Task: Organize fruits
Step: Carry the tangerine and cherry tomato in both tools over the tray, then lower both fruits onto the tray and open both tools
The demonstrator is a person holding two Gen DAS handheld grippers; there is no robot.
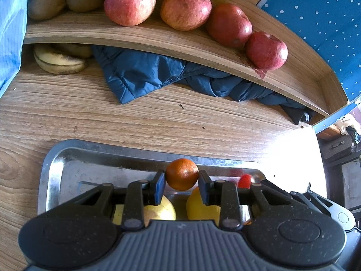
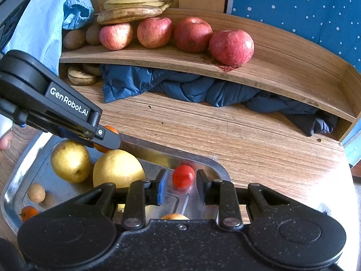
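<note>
My left gripper is shut on a small orange tangerine, held just above the far rim of a metal tray. From the right wrist view the left gripper reaches in from the left, with the tangerine mostly hidden behind its finger. My right gripper is open, its fingers on either side of a red cherry tomato in the tray's far right corner, with gaps on both sides. The tomato also shows in the left wrist view.
The tray also holds a yellow pear, a large yellow fruit, a small brown round fruit and another tangerine. A wooden shelf carries apples, kiwis and bananas. Under it lie a blue jacket and a banana.
</note>
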